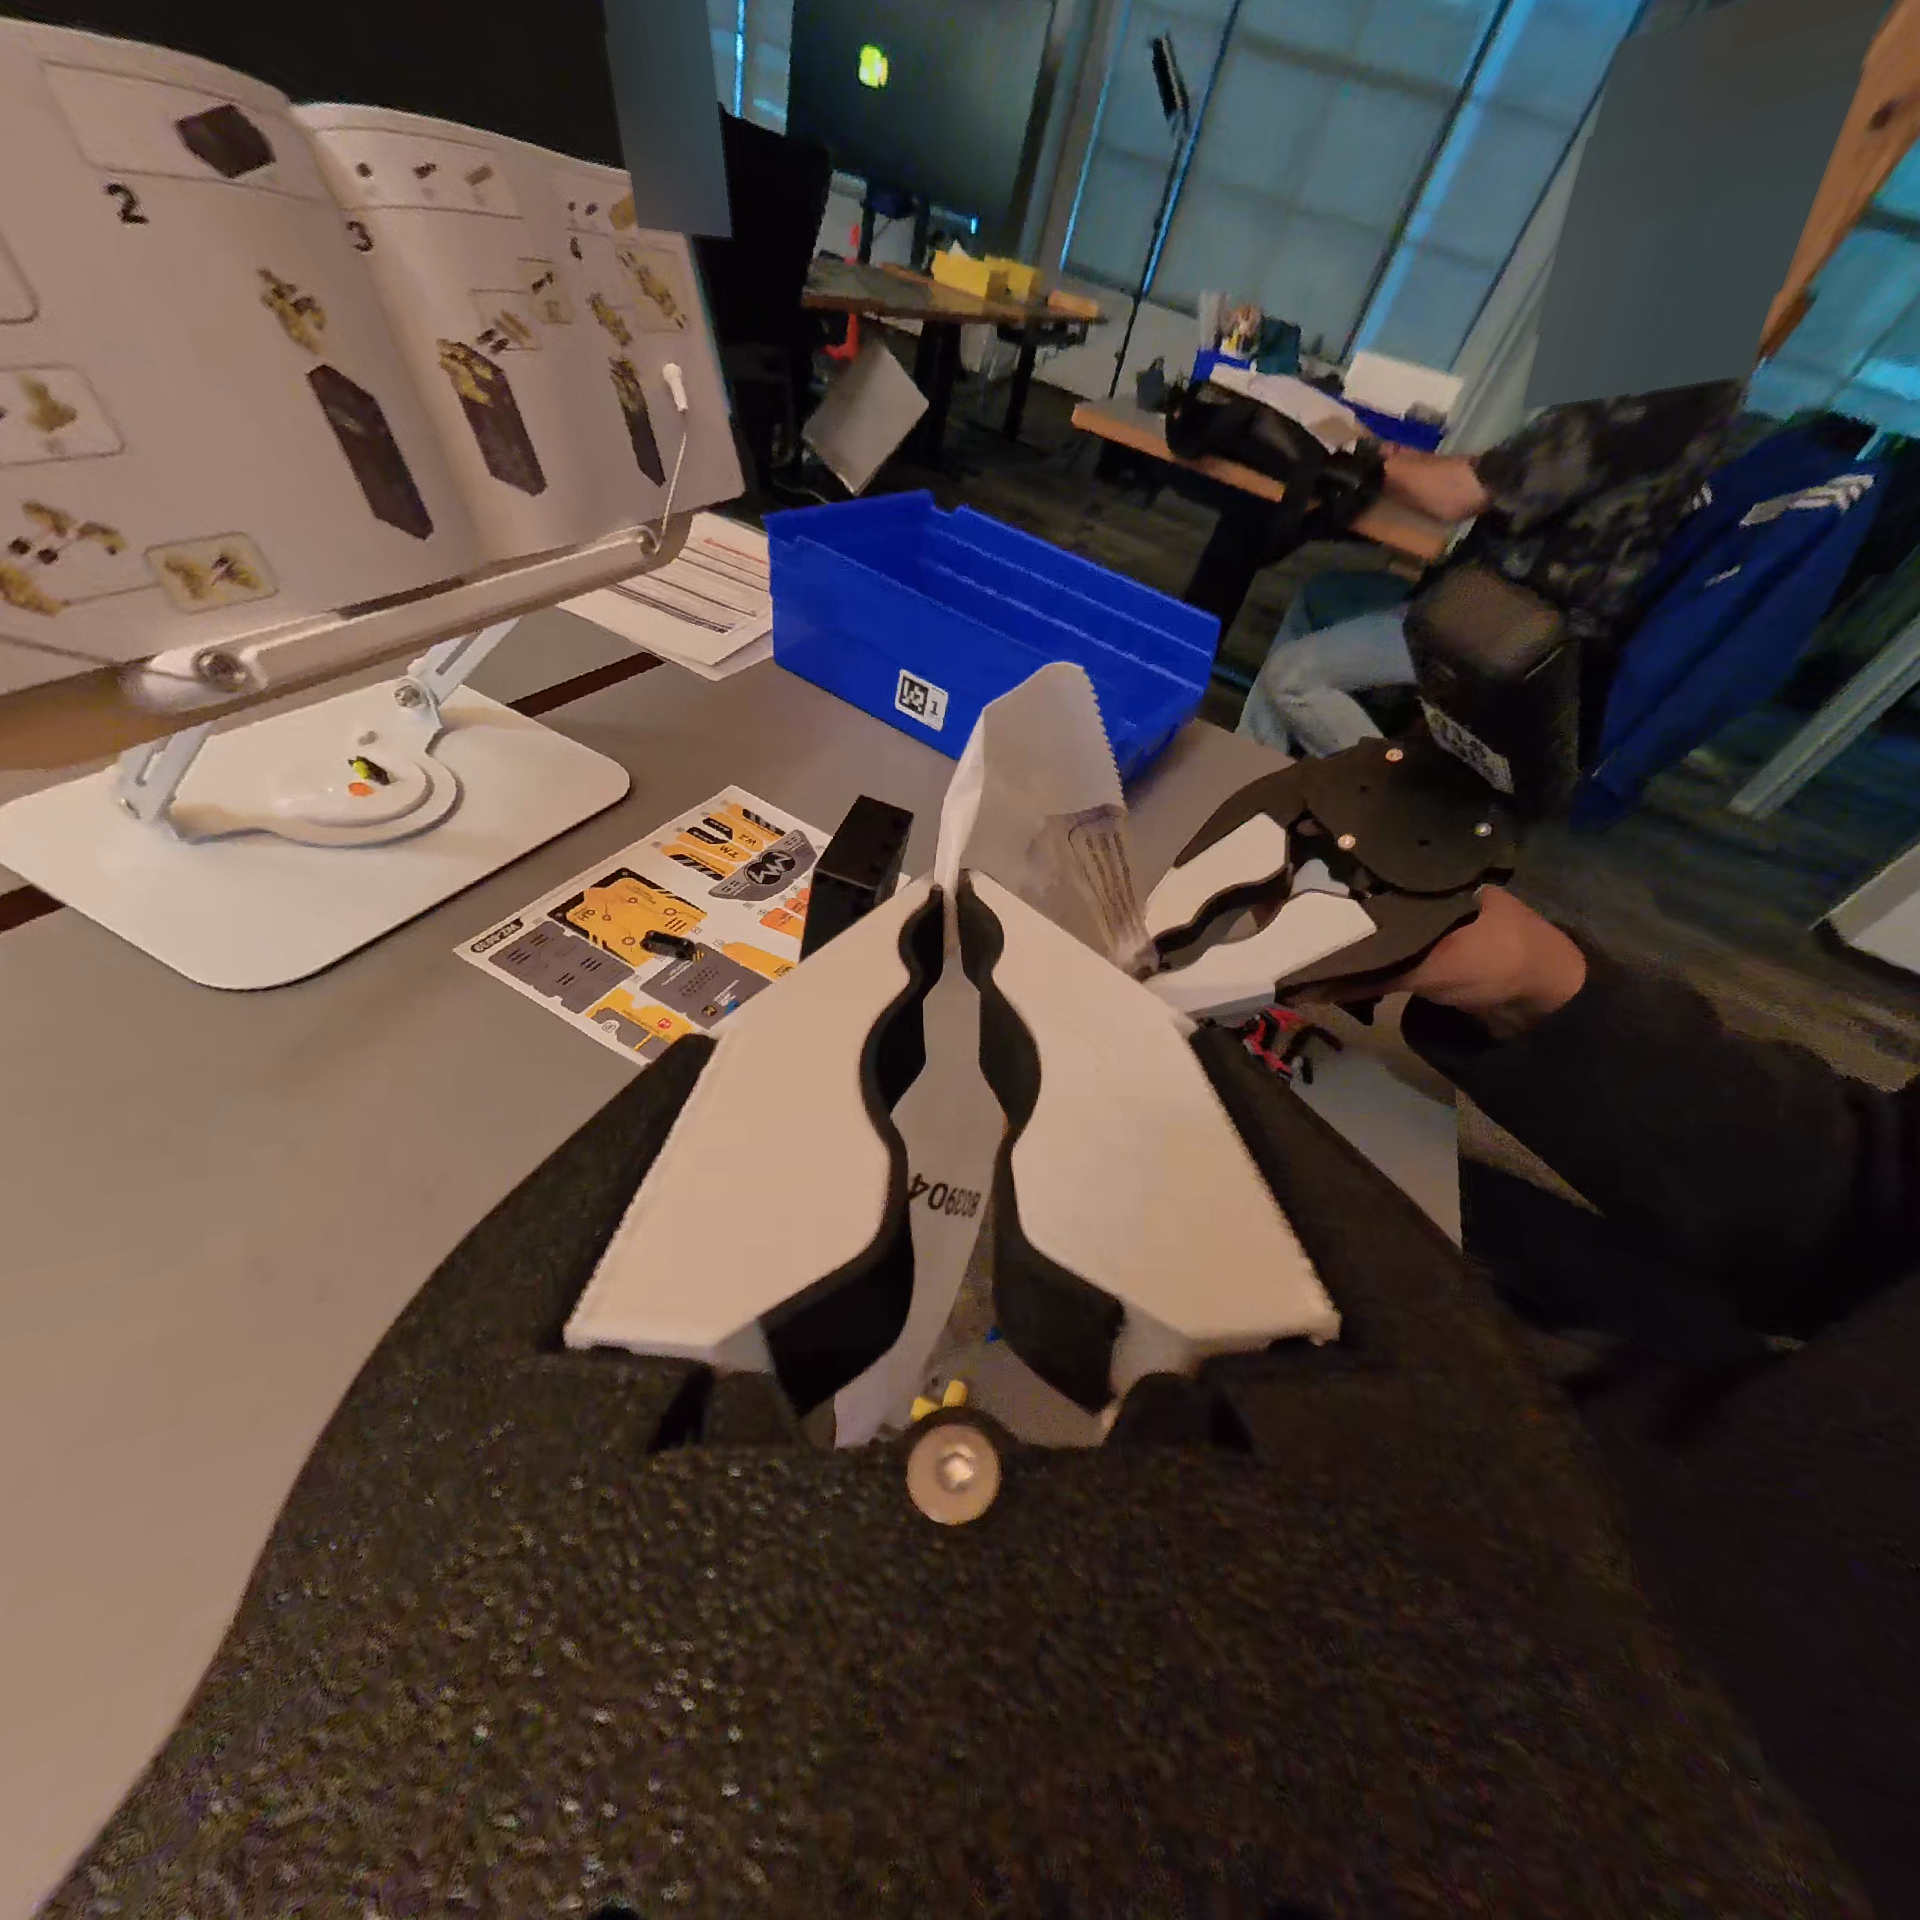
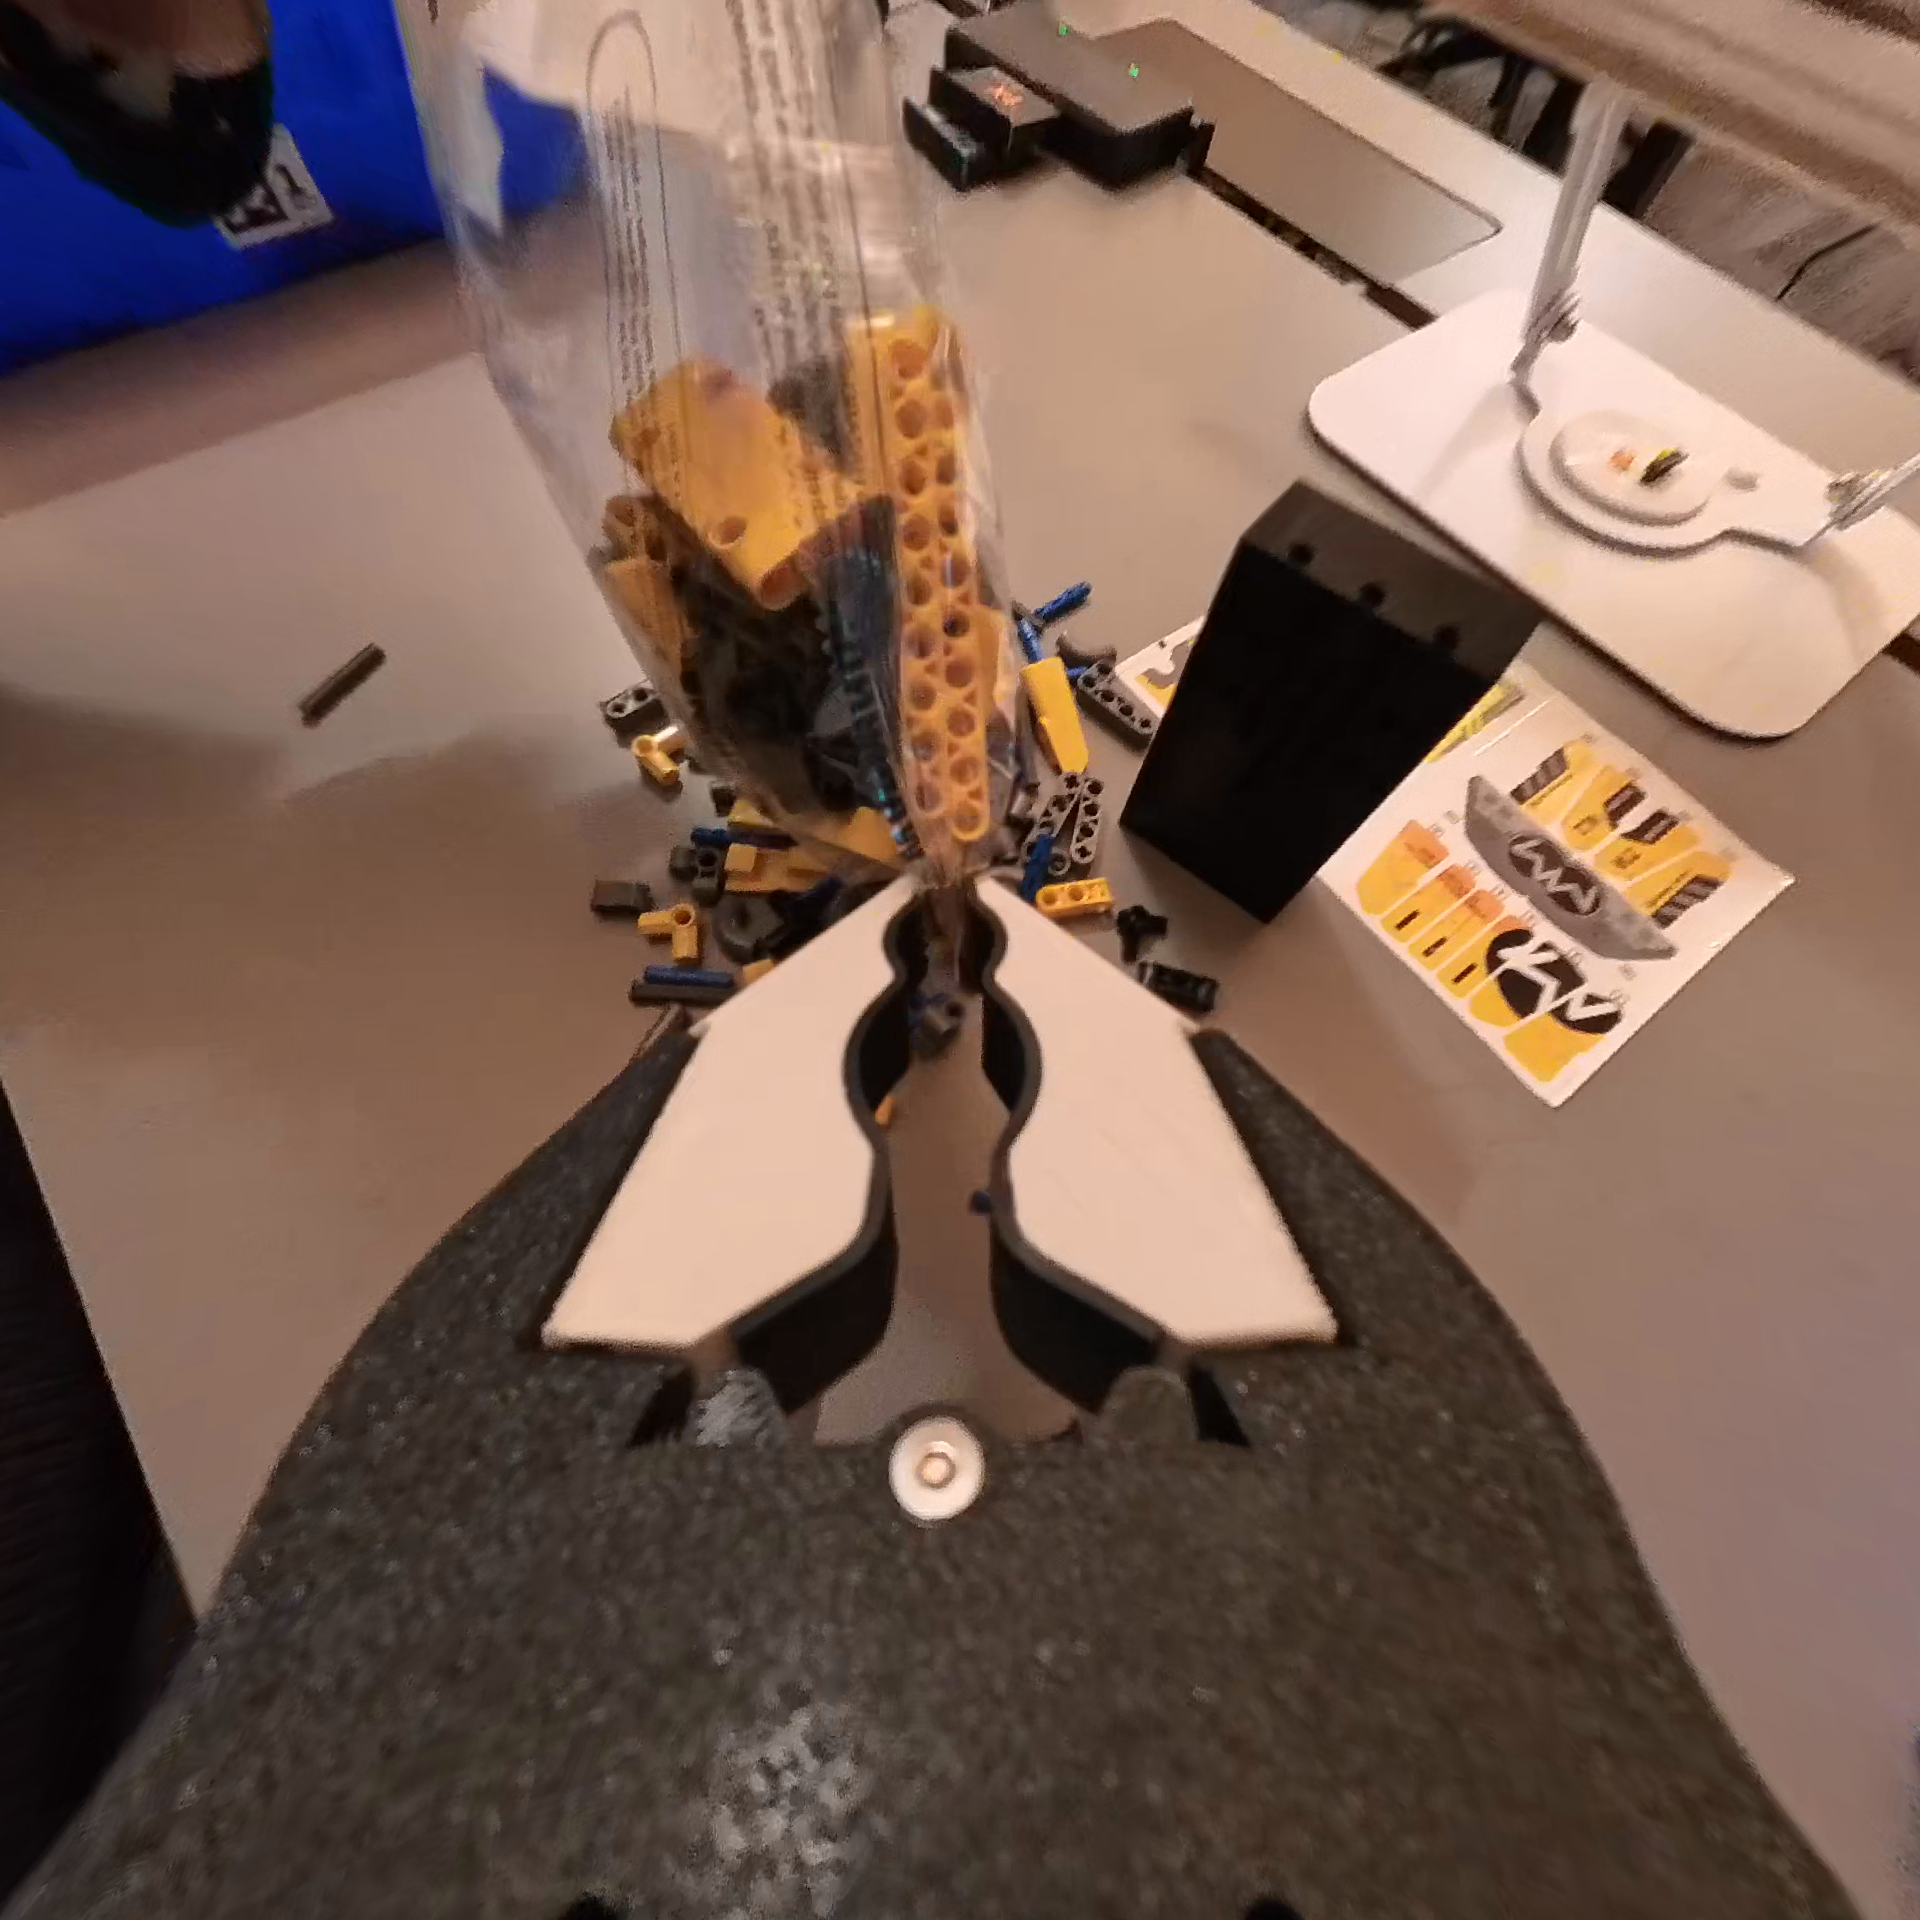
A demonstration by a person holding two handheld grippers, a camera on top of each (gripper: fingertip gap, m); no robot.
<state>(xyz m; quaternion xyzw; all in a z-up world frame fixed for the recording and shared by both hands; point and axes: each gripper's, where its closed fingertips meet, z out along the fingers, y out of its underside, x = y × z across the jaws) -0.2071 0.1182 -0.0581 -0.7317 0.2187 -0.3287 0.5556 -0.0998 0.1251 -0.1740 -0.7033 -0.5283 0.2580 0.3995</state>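
Observation:
A clear plastic bag (image 2: pixel 790 520) holds yellow, black and blue building pieces. My right gripper (image 2: pixel 940 883) is shut on one end of it, above a pile of loose pieces (image 2: pixel 707 914) on the grey table. In the left wrist view my left gripper (image 1: pixel 951 894) is shut on the other end of the bag (image 1: pixel 1039 769), whose serrated edge sticks up past the fingertips. The right gripper (image 1: pixel 1153 956) shows there too, pinching the bag just to the right, with a hand in a dark sleeve behind it.
A black box (image 2: pixel 1299 707) stands on a yellow sticker sheet (image 2: pixel 1558 894) to the right of the pile. A white stand base (image 2: pixel 1662 520) carries an open instruction booklet (image 1: pixel 312 364). A blue bin (image 1: pixel 987 613) sits behind. A black rod (image 2: pixel 341 683) lies alone. A person sits (image 1: pixel 1558 499) beyond the table. The left gripper's tips are roughly 15 cm from the right gripper's.

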